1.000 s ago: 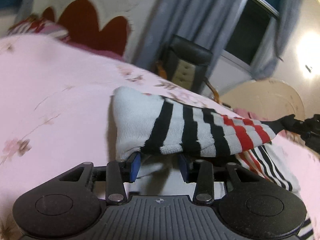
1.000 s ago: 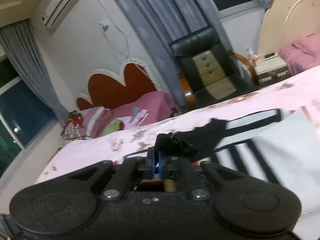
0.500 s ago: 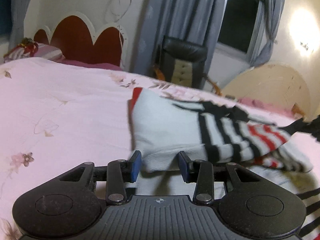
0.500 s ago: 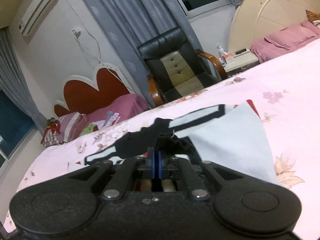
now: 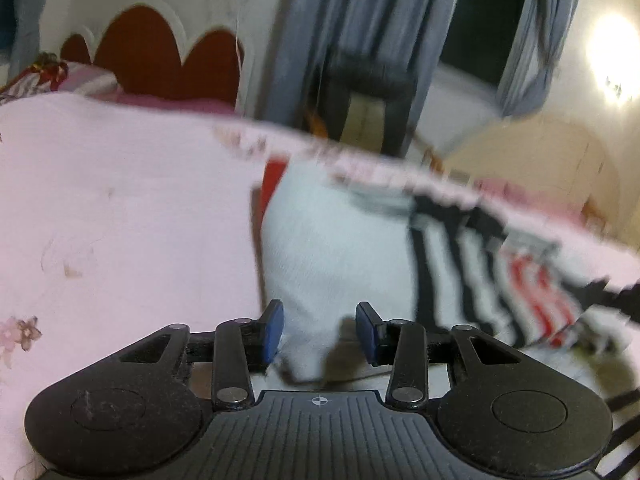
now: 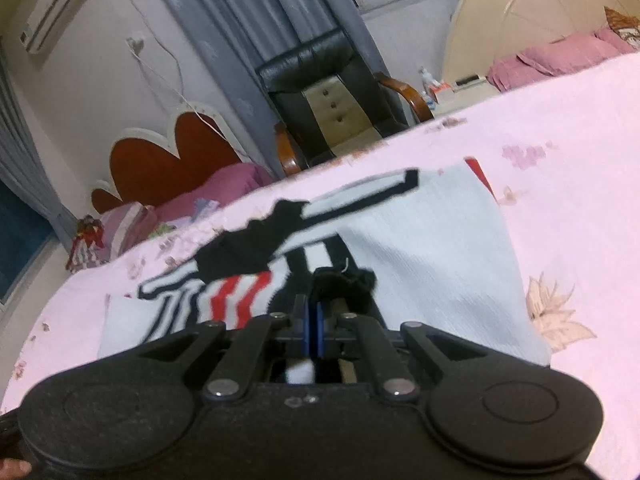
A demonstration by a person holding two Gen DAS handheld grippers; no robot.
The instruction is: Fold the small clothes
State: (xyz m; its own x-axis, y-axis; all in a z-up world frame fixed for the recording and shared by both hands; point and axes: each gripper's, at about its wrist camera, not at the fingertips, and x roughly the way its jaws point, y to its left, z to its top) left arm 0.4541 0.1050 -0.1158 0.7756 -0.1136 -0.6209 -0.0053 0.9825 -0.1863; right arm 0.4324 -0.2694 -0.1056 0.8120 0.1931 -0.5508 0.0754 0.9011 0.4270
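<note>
A big pink bedsheet [image 5: 120, 208] with little flowers fills the left and middle of the left wrist view. On it lies a striped sock [image 5: 344, 248], mostly white, with black and red stripes running to the right side of the frame. This picture is blurry, so the stripes smear together.

The left gripper [image 5: 319, 330] sits low at the bottom middle, pointing level across the bed. Its blue pads are wide apart, and a white bit of the sock sits loose between them.

In the right wrist view, the sock [image 6: 432, 248] spreads across the middle. The right gripper [image 6: 311, 326] tilts a little, bottom middle. Its blue pads are pressed tight together, pinching the sock's black end [image 6: 340, 280]. The gripper body hides part of the sock.

A black chair [image 6: 320, 92] stands behind, upper middle.
</note>
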